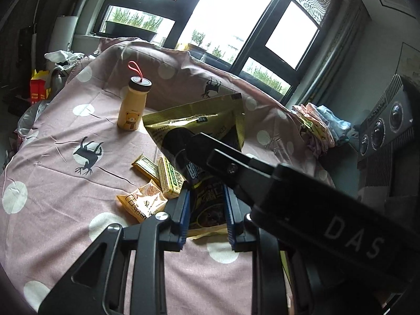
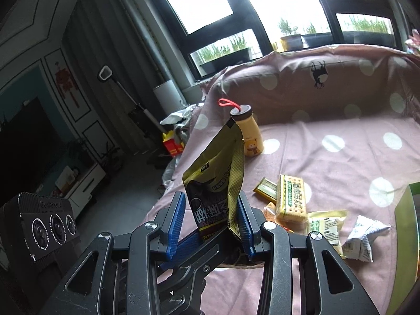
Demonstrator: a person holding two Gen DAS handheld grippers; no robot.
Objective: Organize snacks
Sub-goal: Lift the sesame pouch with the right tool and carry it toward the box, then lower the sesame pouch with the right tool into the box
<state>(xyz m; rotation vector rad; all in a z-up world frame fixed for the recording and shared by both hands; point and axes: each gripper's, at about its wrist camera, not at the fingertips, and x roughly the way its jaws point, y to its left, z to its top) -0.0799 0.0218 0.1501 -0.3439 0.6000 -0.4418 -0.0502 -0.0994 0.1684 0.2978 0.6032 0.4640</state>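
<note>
A gold-and-black foil snack pouch is held upright above the pink polka-dot bedsheet with deer prints. Its lower end is seen between the blue-padded fingers of both tools: the left gripper is set around it with its jaws partly apart, and the right gripper is likewise placed about it, moderately wide; whether either pair of pads actually presses the foil cannot be told. In the left wrist view the right tool's black finger crosses in front of the pouch.

Taking the yellow bear-print bottle with a dark cap and red loop as landmark, the pouch is found just in front of it and slightly to its right. Nearer the camera than the bottle, a green-lettered cracker pack and a small gold wrapped bar are laid touching. An orange snack packet is seen beside them, and a pale yellow packet and a white crumpled packet lie farther right of the bottle.

Bare sheet is left open between the bottle and the snacks. Left of the bottle the sheet's edge drops to the floor; behind it a covered backrest rises.
</note>
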